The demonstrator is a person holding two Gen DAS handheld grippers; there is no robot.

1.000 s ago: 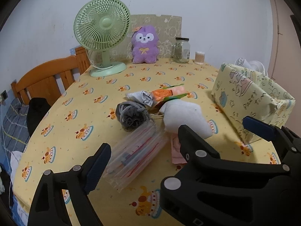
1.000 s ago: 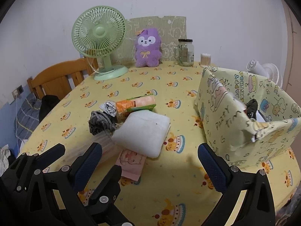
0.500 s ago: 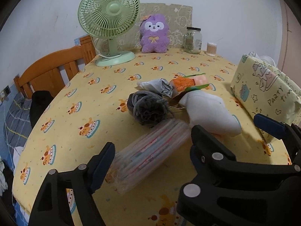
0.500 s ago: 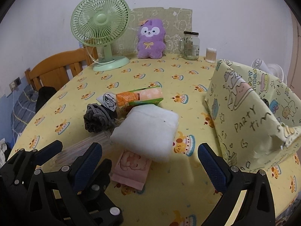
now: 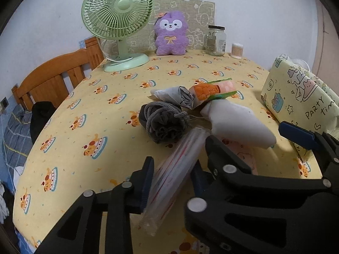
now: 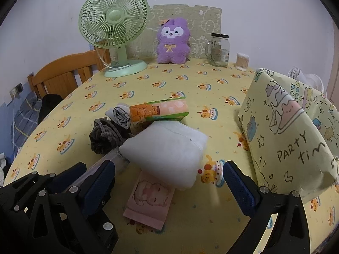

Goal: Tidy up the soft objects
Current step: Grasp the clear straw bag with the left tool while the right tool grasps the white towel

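A clear plastic packet (image 5: 180, 169) with red-striped contents lies among a pile on the yellow tablecloth. My left gripper (image 5: 172, 174) is shut on the clear packet near its front end. The pile also holds a grey knitted bundle (image 5: 164, 122), a white pillow-like pack (image 6: 167, 150), a pink packet (image 6: 151, 201), an orange and green packet (image 6: 161, 111) and a grey folded cloth (image 6: 120, 115). My right gripper (image 6: 169, 182) is open, its fingers astride the white pack and pink packet, a little in front of them.
A yellow "party time" fabric box (image 6: 286, 131) stands at the right. At the back stand a green fan (image 6: 115, 31), a purple plush (image 6: 172, 40), a glass jar (image 6: 219, 49) and a cotton-swab tub (image 6: 242, 61). A wooden chair (image 6: 63, 78) is at the left.
My left gripper has moved forward and closed its jaws on the clear packet. My right gripper has come closer to the white pack, still open.
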